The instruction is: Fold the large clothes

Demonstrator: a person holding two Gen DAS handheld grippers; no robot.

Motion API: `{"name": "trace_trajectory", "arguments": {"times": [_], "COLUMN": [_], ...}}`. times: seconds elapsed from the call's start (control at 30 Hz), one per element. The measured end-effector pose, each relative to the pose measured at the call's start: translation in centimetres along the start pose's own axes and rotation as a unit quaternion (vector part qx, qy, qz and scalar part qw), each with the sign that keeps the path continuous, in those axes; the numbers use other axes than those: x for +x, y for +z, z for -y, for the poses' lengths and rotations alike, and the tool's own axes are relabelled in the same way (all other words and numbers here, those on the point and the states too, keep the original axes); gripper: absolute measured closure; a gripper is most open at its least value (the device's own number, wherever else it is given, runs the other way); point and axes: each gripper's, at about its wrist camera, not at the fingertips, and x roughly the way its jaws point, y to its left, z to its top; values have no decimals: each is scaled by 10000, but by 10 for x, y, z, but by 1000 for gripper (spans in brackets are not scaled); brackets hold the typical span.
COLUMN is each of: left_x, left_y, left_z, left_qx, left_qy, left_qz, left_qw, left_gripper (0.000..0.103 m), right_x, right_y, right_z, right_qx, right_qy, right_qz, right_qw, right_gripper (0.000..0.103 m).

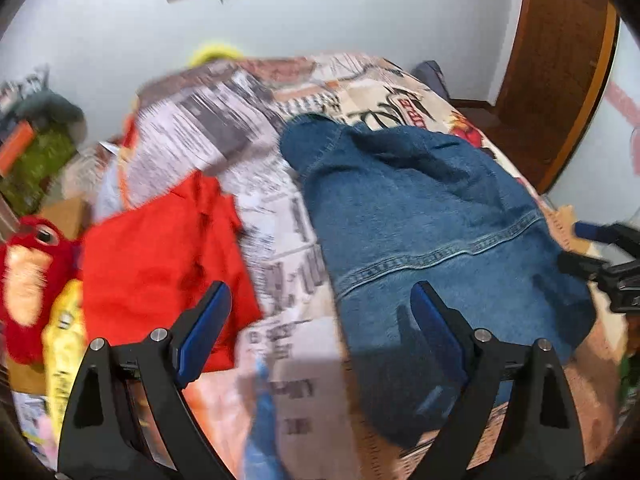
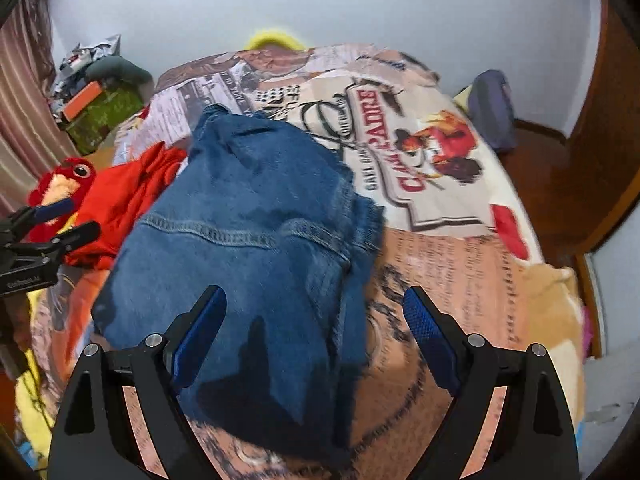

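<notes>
Denim jacket (image 2: 248, 216) on bed (image 2: 460, 280), between left tongs (image 1: 320, 320) and right tongs (image 2: 314, 320); both spread, gripping nothing; red garment (image 1: 160, 256) beside left tongs

One blue denim garment (image 2: 248, 216) lies on one bed (image 2: 460, 272) with a printed cover. One red garment (image 2: 132, 192) lies at the bed's left edge, beside one red plush toy (image 2: 64, 184). Two tools: left tool (image 1: 320, 320) and right tool (image 2: 316, 320), each with two blue-padded fingers spread apart.

Blue denim garment (image 2: 248, 224) folded, rumpled, lying on bed; seams visible.
</notes>
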Motion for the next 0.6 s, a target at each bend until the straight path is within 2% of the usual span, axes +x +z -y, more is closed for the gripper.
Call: {"name": "trace_trajectory", "arguments": {"times": [0.13, 0.2, 0.3, 0.47, 0.5, 0.6], "left_x": [36, 57, 81, 115, 121, 129], "left_y": [4, 5, 8, 10, 9, 9], "left_z": [-7, -12, -17, -24, -25, -27], "left_qx": [-382, -621, -953, -1410, -1501, -1654], "left_qy": [-699, -1059, -1639, -2205, -2320, -2482], "left_qz": [-579, -900, -1203, -1561, -1598, -1590], "left_qw": [9951, 9883, 9745, 9524, 9477, 9411], "left_gripper": [12, 12, 12, 8, 7, 5], "right_x": [30, 45, 68, 97, 100, 99], "right_y": [8, 10, 11, 7, 6, 9], "right_z": [13, 26, 53, 76, 76, 70], "right_qx": [244, 443, 1064, 1572, 1584, 1407], "right_qy": [318, 515, 1136, 1733, 1802, 1808], "right_qz": [-478, -727, -1075, -1405, -1401, -1320], "right_qw": [9981, 9950, 9819, 9620, 9606, 9644], "right_gripper": [15, 15, 14, 7, 6, 3]}}
